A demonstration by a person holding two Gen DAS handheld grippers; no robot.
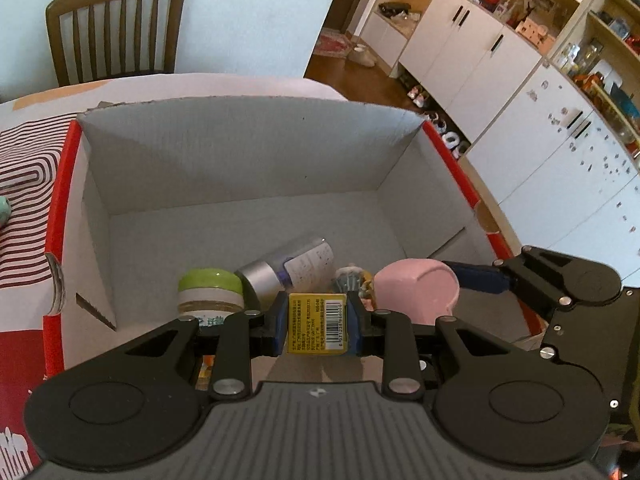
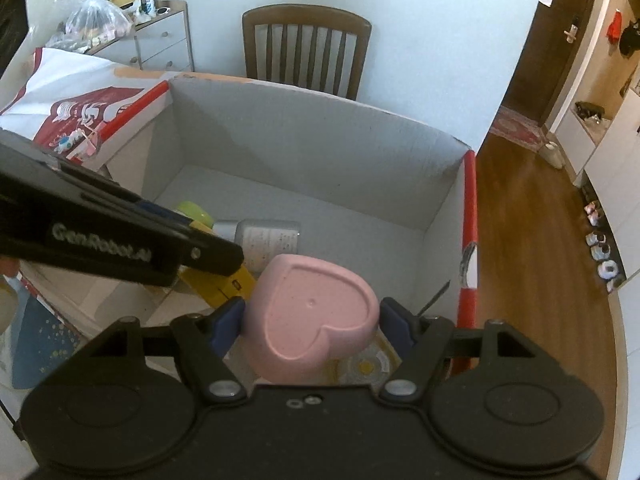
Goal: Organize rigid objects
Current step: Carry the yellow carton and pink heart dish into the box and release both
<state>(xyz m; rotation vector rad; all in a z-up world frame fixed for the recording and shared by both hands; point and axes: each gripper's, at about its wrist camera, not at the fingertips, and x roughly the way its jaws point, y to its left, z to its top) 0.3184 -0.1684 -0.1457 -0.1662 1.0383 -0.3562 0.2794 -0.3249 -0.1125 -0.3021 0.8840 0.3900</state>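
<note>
My left gripper [image 1: 319,322] is shut on a small yellow box [image 1: 318,322] with a barcode, held over the near part of a large open cardboard box [image 1: 240,152]. My right gripper [image 2: 312,322] is shut on a pink heart-shaped dish [image 2: 314,310], also over the cardboard box [image 2: 320,140]; the dish [image 1: 416,290] shows at the right of the left wrist view. On the box floor lie a green-lidded jar [image 1: 210,294], a silver bottle [image 1: 290,266] on its side and a small figurine [image 1: 352,278]. The left gripper's arm [image 2: 100,232] crosses the right wrist view.
A wooden chair [image 1: 114,28] stands behind the table against a pale wall. A red-and-white printed sheet [image 1: 24,200] lies left of the box. White cupboards [image 1: 520,120] and wooden floor are to the right. A round yellow-centred item [image 2: 366,366] lies under the pink dish.
</note>
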